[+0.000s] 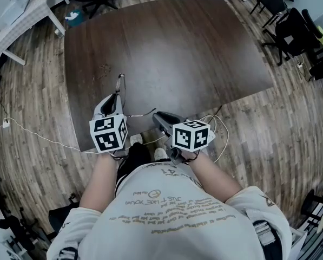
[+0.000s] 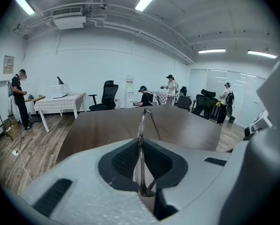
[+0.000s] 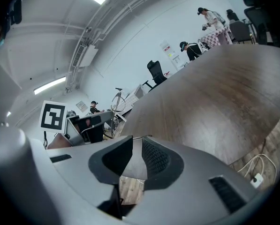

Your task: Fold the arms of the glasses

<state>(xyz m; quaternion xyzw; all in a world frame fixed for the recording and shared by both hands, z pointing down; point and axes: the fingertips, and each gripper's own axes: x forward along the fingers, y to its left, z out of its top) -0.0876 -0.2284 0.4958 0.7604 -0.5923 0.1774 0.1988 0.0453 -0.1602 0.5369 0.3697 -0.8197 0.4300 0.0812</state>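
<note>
- Head view: the person stands at the near edge of a dark brown tabletop (image 1: 177,53), with both forearms reaching up from the bottom of the frame.
- The left claw (image 1: 116,97) sits left of centre, its marker cube (image 1: 108,132) facing the camera. It is clenched on the glasses (image 1: 121,83).
- The thin frame of the glasses sticks out past the left claw's tips, over the tabletop's near edge. One slim arm trails towards frame right.
- The right claw (image 1: 158,116) is just right of centre. Its tips are beside the end of that trailing arm, but contact cannot be made out here.
- Left gripper view: the left claw (image 2: 140,149) has its dark pads pressed together on the glasses (image 2: 147,118). The frame stands upright at centre frame and rises above the tabletop (image 2: 107,130) behind it.
- An office chair (image 2: 108,95) and several people stand far back.
- Right gripper view: the right claw (image 3: 134,158) is released. A narrow gap separates its pads and nothing is gripped between them.
- Through that gap show the tabletop's (image 3: 215,97) edge and the wooden floor (image 3: 130,189).
- At the left of the frame, the other gripper's marker cube (image 3: 53,116) shows. The glasses (image 3: 115,100) rise just right of it.
</note>
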